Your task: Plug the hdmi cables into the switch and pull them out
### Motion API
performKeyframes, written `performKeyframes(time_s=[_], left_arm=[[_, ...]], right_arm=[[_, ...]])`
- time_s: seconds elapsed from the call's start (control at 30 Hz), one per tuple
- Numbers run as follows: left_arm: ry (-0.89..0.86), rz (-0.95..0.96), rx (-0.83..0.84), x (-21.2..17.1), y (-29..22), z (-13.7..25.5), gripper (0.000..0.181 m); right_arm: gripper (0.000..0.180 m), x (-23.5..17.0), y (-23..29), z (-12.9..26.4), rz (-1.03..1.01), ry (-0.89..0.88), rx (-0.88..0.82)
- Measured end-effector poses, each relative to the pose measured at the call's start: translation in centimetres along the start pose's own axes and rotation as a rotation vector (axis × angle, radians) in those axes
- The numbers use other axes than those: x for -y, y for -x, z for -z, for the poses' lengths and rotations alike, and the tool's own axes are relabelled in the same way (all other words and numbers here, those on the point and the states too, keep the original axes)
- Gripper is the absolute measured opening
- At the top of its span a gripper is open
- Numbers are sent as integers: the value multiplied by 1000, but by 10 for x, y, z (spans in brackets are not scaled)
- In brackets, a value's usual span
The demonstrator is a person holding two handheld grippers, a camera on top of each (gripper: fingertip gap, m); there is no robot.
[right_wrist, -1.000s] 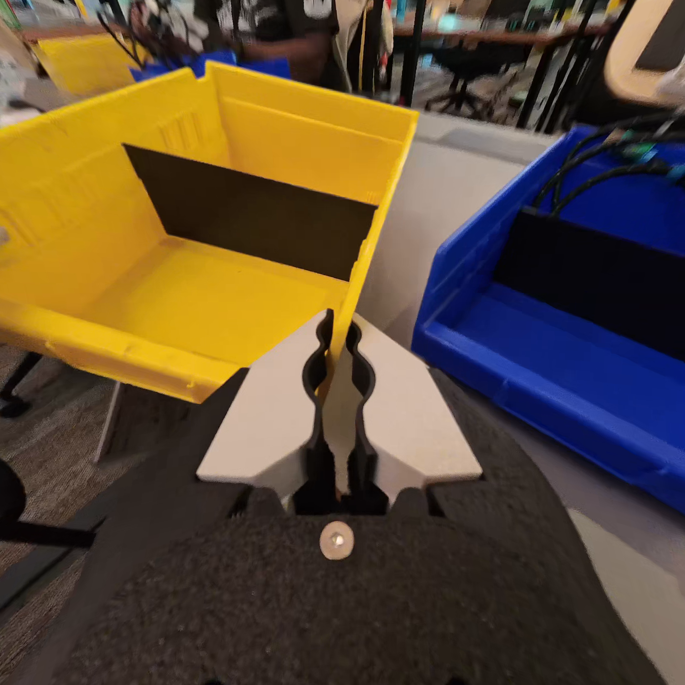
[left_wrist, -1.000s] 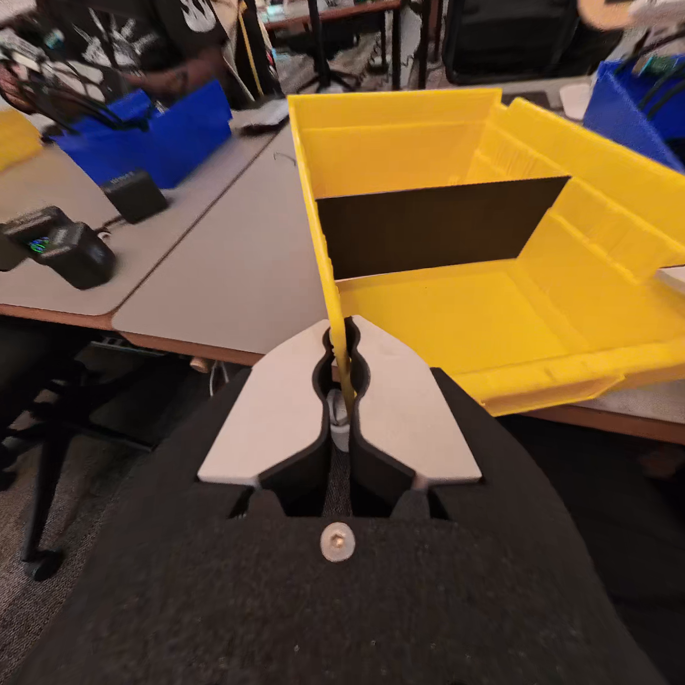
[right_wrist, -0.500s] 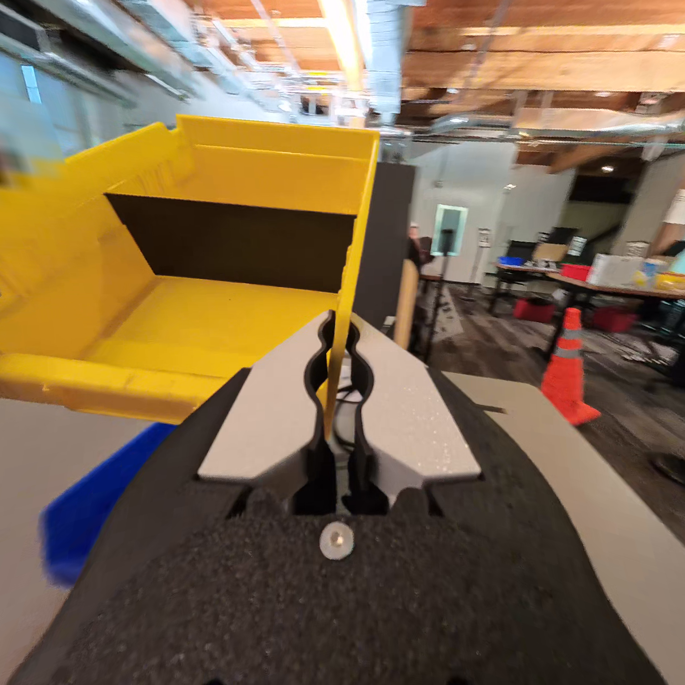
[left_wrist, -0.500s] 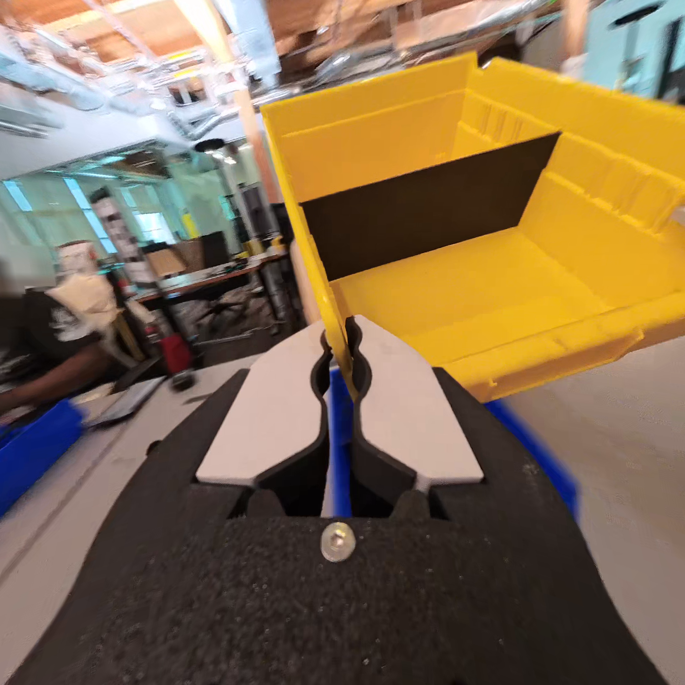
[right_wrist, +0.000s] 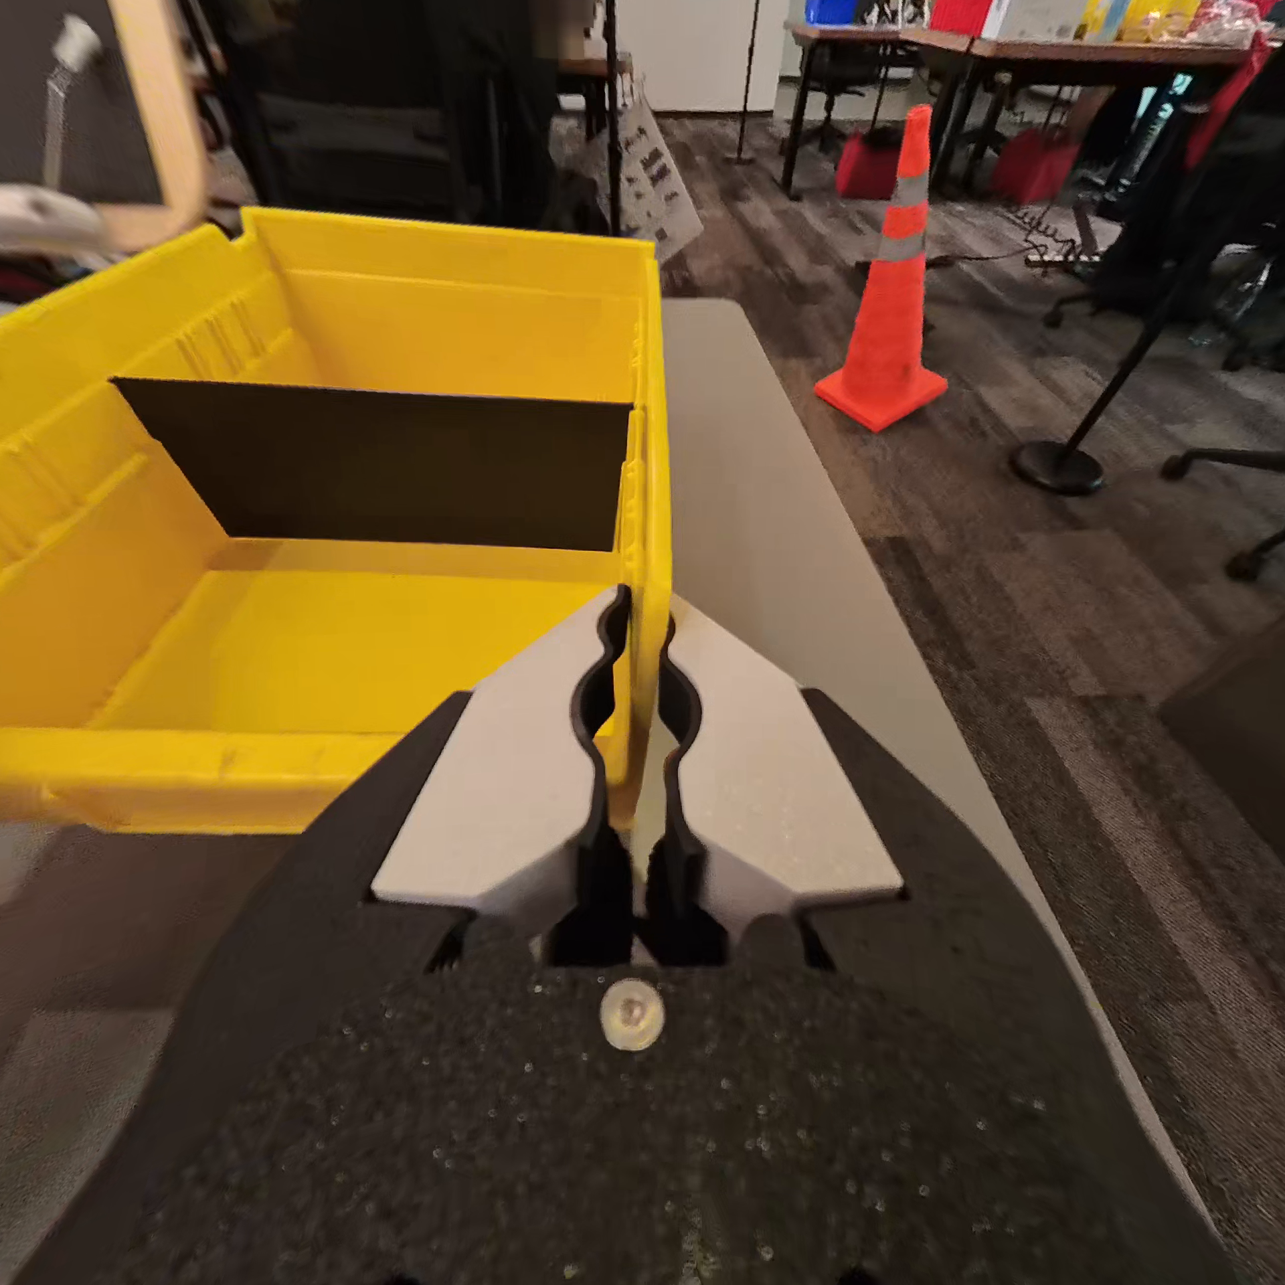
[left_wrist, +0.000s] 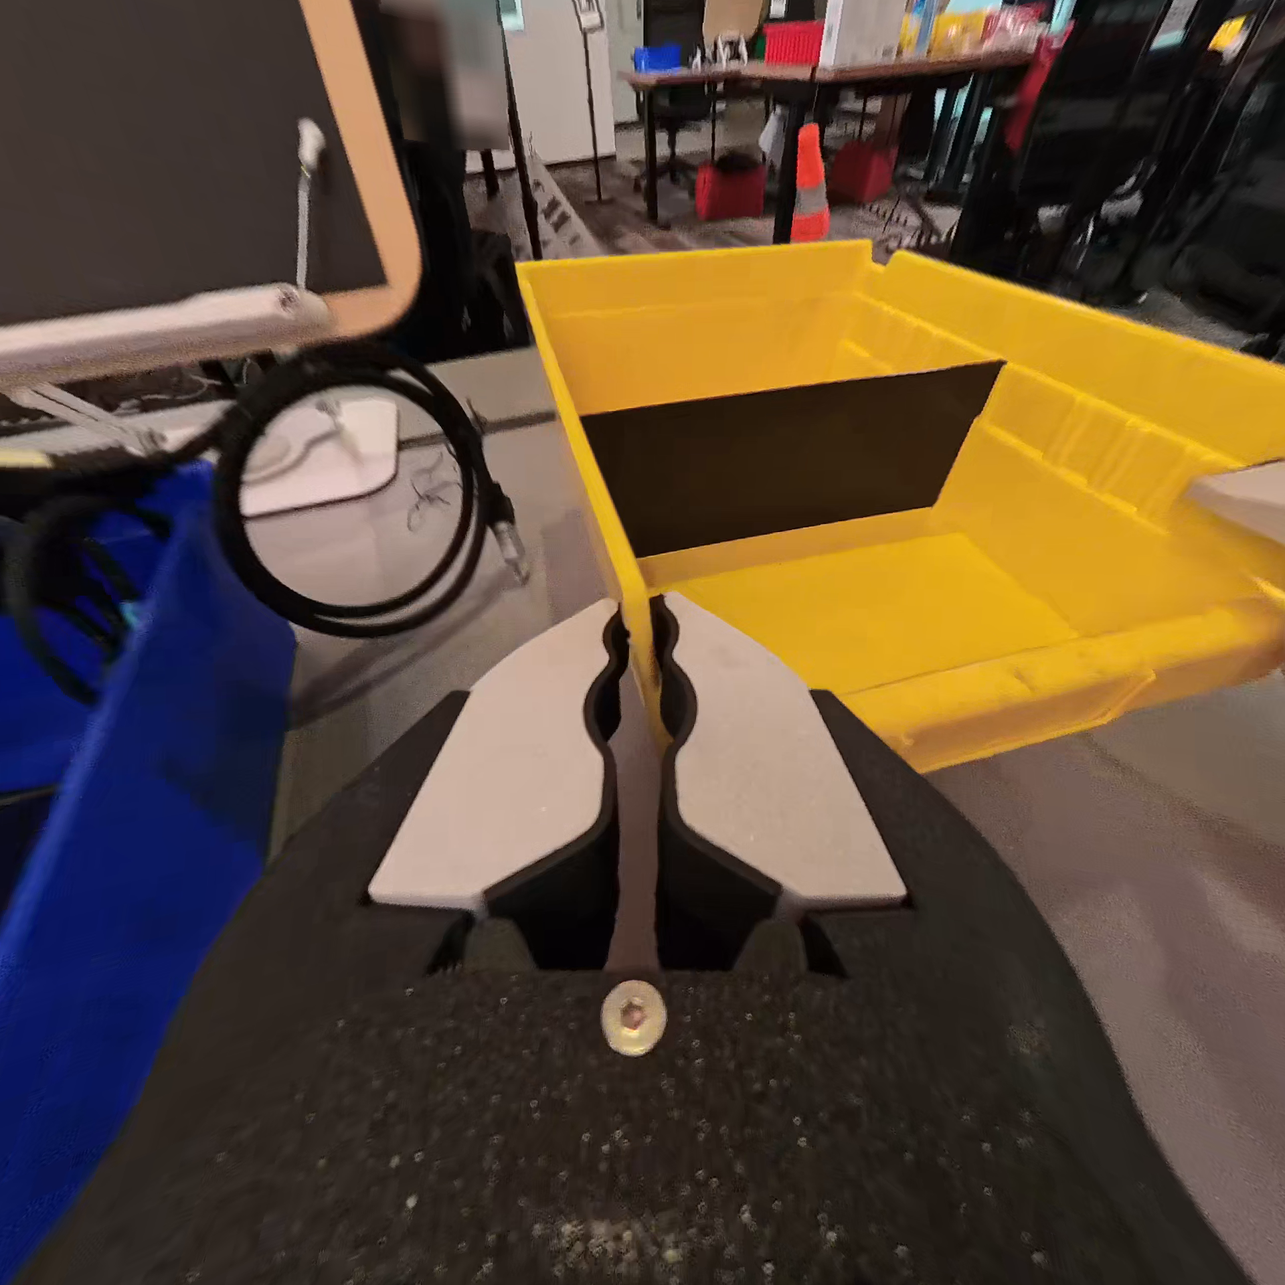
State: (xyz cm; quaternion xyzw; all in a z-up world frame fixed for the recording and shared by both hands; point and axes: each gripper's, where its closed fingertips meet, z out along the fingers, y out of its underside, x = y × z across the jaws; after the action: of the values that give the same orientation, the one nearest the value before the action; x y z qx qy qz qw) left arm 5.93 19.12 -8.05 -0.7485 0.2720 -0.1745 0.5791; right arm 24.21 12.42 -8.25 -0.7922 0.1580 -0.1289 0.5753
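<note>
Between both grippers, yellow bin [left_wrist: 869, 626], left gripper [left_wrist: 640, 626] and right gripper [right_wrist: 643, 605] each clamping a side wall.

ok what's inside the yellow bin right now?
The yellow bin holds only a black divider standing across it. The front compartment's floor is bare. The floor behind the divider is hidden in both views, so anything there can't be seen.
</note>
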Motion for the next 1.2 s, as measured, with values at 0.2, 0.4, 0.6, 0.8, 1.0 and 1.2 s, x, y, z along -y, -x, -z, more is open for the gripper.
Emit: performKeyframes(time_s=[0.2,0.4,0.6,0.8,1.0,1.2], left_arm=[[95,52,-94,-39,-25,-14,9],[37,-8,-270,-11,-19,34,28],[-162,-198,-148,35,92,119,34],[-173,-235,312,3,284,177,35],[145,-128,168,-86,312,168,47],[274,3,57,-124,299,152,15]], right_arm=[[8,-40,-19,-26,-78,181,-28],[14,-36,-23,-18,-53,149,-75],[31,41,8,27,-4,-75,-75],[45,93,189,68,4,-188,268],[49,-19,336,80,-23,124,488],[11,-77,350,66,36,161,339]])
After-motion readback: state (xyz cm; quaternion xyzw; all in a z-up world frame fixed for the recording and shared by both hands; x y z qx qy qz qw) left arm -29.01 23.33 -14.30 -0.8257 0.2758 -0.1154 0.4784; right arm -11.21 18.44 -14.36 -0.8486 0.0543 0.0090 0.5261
